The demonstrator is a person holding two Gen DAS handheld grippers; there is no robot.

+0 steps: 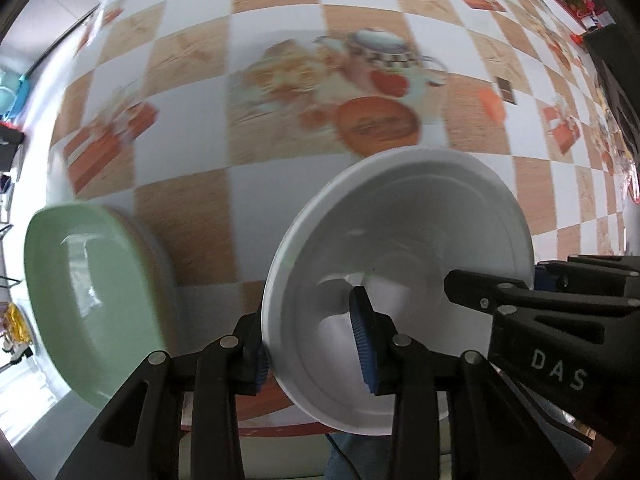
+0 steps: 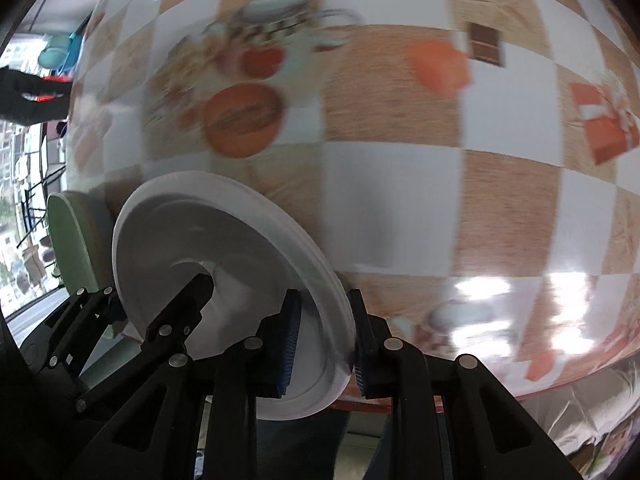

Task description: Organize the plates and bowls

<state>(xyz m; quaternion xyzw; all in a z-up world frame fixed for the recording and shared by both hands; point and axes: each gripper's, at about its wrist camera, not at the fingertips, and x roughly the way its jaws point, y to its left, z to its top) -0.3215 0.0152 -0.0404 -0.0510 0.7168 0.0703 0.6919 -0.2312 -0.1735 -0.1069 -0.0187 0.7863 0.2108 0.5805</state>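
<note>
Here we have the white plate [image 1: 400, 280] clamped by its rim on two sides: our left gripper [image 1: 316, 356] is closed on the near left edge and our right gripper [image 2: 322, 344] bites the opposite edge, so the plate hangs between them above the checked tablecloth [image 1: 280, 20]. Just to the left of our left jaws lies the pale green dish [image 1: 92, 300], nearest that hand. Both pieces look smooth, glossy and hard; the plate is round and shallow, the dish deeper, with rounded corners.

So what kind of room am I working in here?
Probably a home kitchen or dining area: a table under a food-print checkered cloth, a white plate and a green dish.
</note>
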